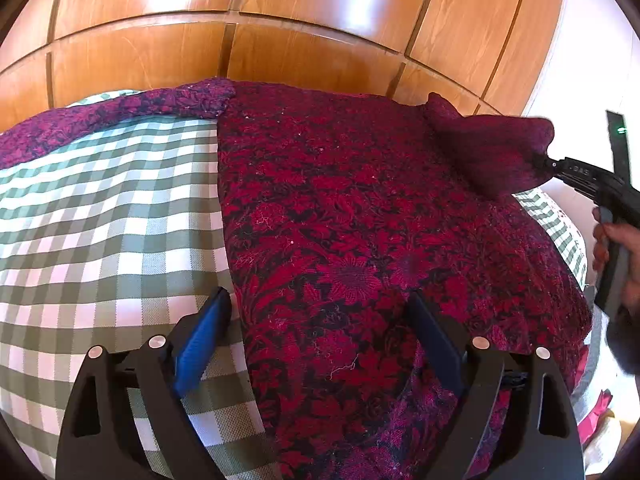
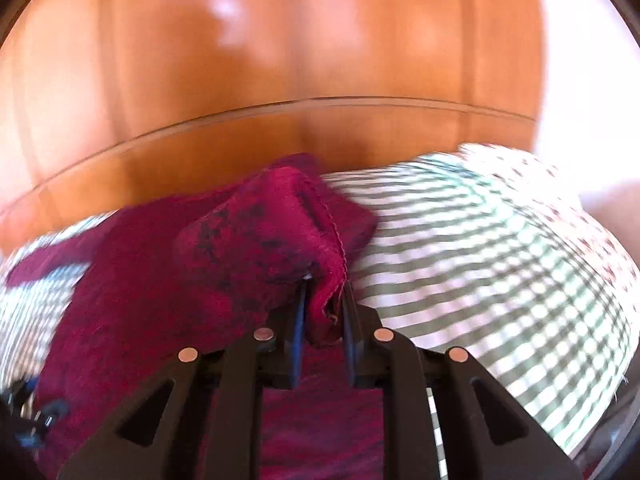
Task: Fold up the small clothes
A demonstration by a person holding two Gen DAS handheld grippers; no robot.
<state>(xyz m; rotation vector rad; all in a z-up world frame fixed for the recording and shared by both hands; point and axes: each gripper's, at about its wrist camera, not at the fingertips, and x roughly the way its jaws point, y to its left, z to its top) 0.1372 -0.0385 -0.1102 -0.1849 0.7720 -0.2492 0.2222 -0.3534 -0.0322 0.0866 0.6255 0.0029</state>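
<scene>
left tongs point(image 1: 316, 312) near the lens, spread wide and holding nothing: the blue-padded finger point(image 1: 202, 344) sits over the green-and-white checked cloth point(image 1: 100, 216), the other finger over the garment, so the gap straddles the garment's left edge. whether the tips touch the fabric cannot be told.

right tongs point(image 2: 322, 312) pressed together on a bunched fold of the garment point(image 2: 168, 272) — the pinched edge, with a visible stitched hem, stands up between the two fingers and drapes back toward the left. this view is motion-blurred. in the left wrist view the right tongs point(image 1: 550, 166) show at the far right edge, gripped by the person's hand point(image 1: 616, 248), lifting the garment's far right corner clear of the surface into a raised peak.

garment point(image 1: 360, 240): a dark red knit with a black floral pattern, flecked with pale lint, lying mostly flat across the checked cloth. its left edge runs straight from near to far; at the far left a narrow strip of the same fabric, probably a sleeve, extends leftward along the back edge of the cloth.

beyond — a glossy wooden panelled surface point(image 1: 280, 20) with dark seams fills the background in both views.
</scene>
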